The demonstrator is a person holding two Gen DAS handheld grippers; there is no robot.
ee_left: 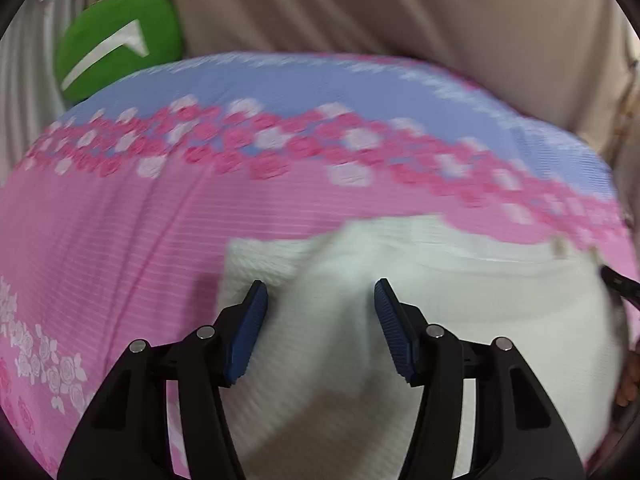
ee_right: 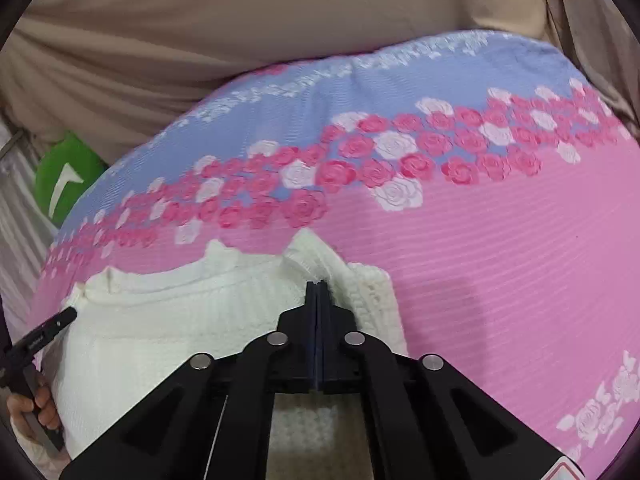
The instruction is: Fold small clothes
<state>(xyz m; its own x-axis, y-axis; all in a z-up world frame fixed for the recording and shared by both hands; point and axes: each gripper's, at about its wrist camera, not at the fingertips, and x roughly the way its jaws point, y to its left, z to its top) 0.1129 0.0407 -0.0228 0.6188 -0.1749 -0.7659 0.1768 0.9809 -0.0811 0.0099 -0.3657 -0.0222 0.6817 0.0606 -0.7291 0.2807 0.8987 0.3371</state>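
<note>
Two grippers. Left gripper (ee_left: 320,320): jaws spread wide, blue pads (ee_left: 247,334) apart over knit, nothing pinched. Right gripper (ee_right: 318,286): jaws pressed together; a fold of fabric bunches at the tips, but can't tell if it's actually pinched. One white knit garment (ee_right: 160,320), lying on the sheet just ahead of both tools, long axis left-right, neckline edge facing away. One pink-and-blue rose-print bedsheet (ee_right: 480,240). One green cushion (ee_left: 120,40) behind, beside beige fabric (ee_left: 360,8).
</note>
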